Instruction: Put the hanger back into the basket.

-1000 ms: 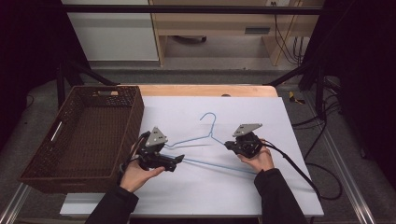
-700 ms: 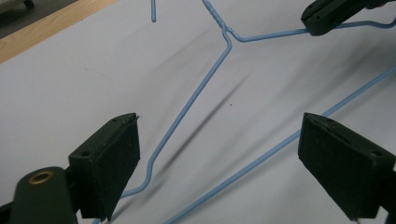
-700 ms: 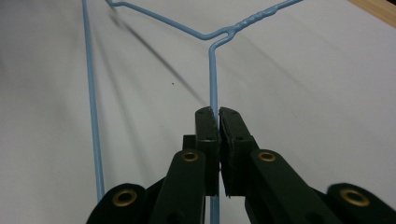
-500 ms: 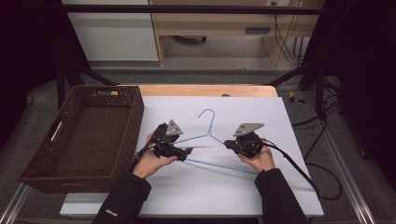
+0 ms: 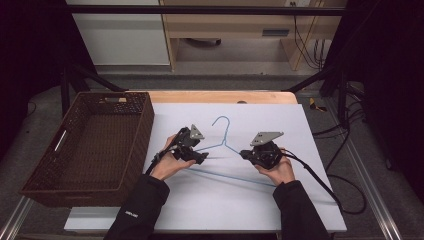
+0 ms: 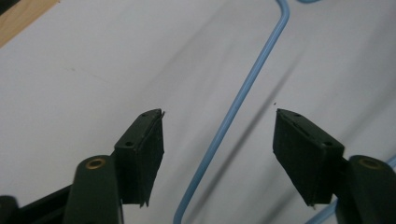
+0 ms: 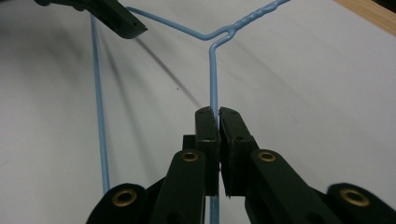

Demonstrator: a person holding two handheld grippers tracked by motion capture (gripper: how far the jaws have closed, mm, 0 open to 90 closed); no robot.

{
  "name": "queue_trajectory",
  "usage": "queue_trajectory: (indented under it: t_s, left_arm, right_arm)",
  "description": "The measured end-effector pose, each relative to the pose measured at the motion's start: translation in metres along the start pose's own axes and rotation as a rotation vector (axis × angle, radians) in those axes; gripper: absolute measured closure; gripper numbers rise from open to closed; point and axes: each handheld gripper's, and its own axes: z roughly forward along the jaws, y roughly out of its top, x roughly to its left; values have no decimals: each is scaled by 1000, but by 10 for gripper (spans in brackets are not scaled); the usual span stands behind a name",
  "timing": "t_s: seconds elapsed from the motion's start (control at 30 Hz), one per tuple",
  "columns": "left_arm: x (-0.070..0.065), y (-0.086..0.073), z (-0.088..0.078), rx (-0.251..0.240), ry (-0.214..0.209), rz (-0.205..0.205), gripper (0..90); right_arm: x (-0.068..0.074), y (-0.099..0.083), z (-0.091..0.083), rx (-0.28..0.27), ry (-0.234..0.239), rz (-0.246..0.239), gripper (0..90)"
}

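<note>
While the blue wire hanger [image 5: 223, 150] lay flat on the white counter [image 5: 300, 200] beside the wicker basket [image 5: 85, 150], the right gripper [image 7: 218, 114] had its fingers clamped on one sloping shoulder wire. The left gripper [image 6: 218, 140] was spread wide, its fingers [image 6: 142, 154] straddling the opposite shoulder wire without touching it. To take that wire well, the left gripper should probably centre it between the pads, lower, then close squarely while the right held firm.

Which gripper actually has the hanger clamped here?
The right gripper: its jaws are shut on the hanger wire. The left gripper is open, straddling the wire.
</note>
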Motion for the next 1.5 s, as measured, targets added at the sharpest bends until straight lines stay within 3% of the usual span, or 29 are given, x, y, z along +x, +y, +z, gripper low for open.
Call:
queue_trajectory:
  t_s: [0.17, 0.4, 0.67, 0.87, 1.2, 1.5]
  left_arm:
    - [0, 0, 7, 10, 2, 40, 446]
    - [-9, 6, 12, 13, 31, 128, 613]
    - [-14, 10, 15, 19, 33, 166, 769]
    - [-16, 11, 17, 36, 42, 192, 789]
    - [-22, 17, 13, 92, 76, 284, 822]
    - [-28, 18, 3, 115, 63, 338, 852]
  right_arm:
    - [0, 0, 1, 2, 5, -2, 878]
    - [1, 0, 1, 3, 9, -3, 878]
    - [2, 0, 1, 4, 14, -5, 878]
    - [1, 0, 2, 3, 13, -7, 878]
    - [1, 0, 1, 9, 11, 0, 877]
    - [0, 1, -2, 2, 12, 16, 875]
